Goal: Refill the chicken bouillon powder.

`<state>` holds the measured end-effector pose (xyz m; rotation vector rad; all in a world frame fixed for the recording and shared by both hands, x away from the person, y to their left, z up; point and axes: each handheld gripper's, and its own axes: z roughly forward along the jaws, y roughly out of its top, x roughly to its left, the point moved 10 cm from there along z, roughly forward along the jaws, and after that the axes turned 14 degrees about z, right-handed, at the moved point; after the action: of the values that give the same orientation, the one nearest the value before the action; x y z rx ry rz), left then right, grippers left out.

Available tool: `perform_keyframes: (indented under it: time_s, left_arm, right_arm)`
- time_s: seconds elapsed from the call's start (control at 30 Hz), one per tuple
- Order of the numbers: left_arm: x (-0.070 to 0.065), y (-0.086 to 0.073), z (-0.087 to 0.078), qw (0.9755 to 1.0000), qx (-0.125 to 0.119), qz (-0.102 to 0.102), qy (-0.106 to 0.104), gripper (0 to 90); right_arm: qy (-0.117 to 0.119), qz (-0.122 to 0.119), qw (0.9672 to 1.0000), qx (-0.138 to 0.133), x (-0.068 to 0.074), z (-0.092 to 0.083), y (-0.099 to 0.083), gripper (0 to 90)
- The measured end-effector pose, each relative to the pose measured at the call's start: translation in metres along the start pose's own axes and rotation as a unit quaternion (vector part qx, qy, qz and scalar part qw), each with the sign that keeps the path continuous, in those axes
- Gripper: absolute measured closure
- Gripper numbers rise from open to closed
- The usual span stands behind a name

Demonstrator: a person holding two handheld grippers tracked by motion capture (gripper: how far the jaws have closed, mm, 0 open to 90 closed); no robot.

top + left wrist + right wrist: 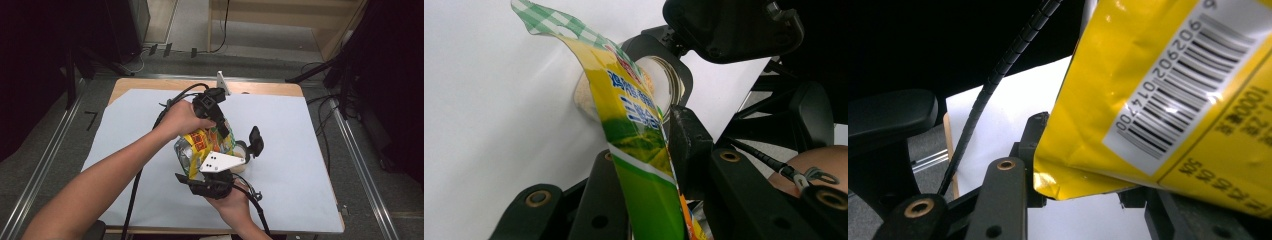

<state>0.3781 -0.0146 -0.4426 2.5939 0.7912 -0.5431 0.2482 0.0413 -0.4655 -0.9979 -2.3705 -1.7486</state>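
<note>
A yellow and green snack bag point(202, 145) hangs over the middle of the white sheet point(135, 125). My left gripper point(220, 127) comes down from the far side and is shut on the bag's top edge point(634, 115), which is pinched flat between its jaws. My right gripper point(242, 142) comes in from the near side under its grey plate point(220, 162). Its jaws close around a small clear jar point(241, 152) with beige contents point(649, 75), just right of the bag. In the right gripper view the bag's barcode side point(1158, 90) hides the jar.
The white sheet covers a wooden table point(150, 84) with metal rails point(50, 150) along both sides. Black cables point(132, 195) trail from both grippers over the near part of the sheet. Dark stands and floor cables lie beyond the far edge.
</note>
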Motion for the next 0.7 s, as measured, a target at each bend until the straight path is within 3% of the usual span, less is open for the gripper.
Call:
perform_keyframes:
  time_s: [0.7]
  left_arm:
    - [-0.0021,0.0013,0.0006,1.0,0.0,0.002,-0.002,78.9]
  right_arm:
    - [-0.004,-0.003,1.0,0.002,-0.0001,0.0002,-0.0009,65.9]
